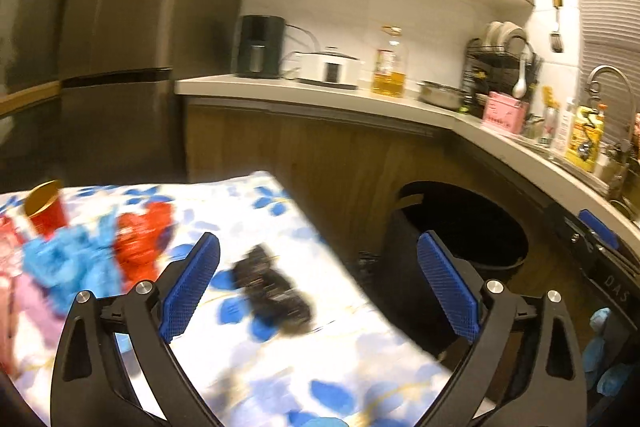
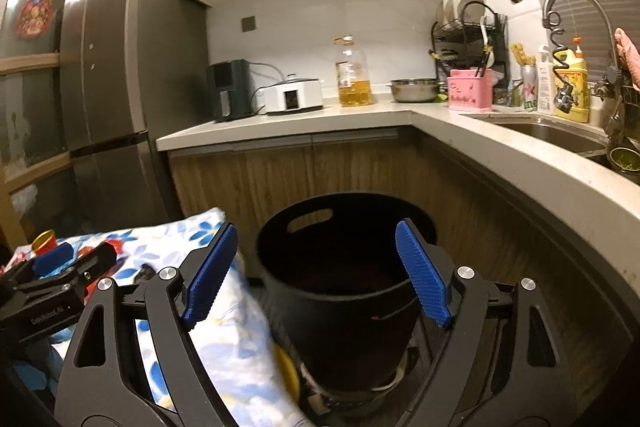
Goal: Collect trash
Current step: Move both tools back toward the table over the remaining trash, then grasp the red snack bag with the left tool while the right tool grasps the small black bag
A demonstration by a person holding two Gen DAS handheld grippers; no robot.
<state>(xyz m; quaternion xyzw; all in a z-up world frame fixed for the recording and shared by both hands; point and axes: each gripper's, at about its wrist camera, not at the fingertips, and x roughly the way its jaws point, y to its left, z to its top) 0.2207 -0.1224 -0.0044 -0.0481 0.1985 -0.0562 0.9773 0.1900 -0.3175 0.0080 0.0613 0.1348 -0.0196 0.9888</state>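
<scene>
A table with a blue-flowered cloth (image 1: 280, 355) holds trash: a black crumpled piece (image 1: 272, 287), a blue crumpled wrapper (image 1: 68, 263), a red wrapper (image 1: 140, 247) and a red cup (image 1: 46, 211). My left gripper (image 1: 318, 283) is open and empty, just above the black piece. A black bin (image 2: 340, 267) stands on the floor to the right of the table; it also shows in the left wrist view (image 1: 464, 227). My right gripper (image 2: 316, 275) is open and empty, above the bin's mouth. The left gripper shows in the right wrist view (image 2: 60, 267).
A kitchen counter (image 2: 280, 127) runs along the back and right with an oil bottle (image 2: 354, 75), a white cooker (image 2: 294, 95), a pink box (image 2: 468, 89), a dish rack and a sink (image 2: 552, 135). A tall fridge (image 2: 116, 67) stands at the left.
</scene>
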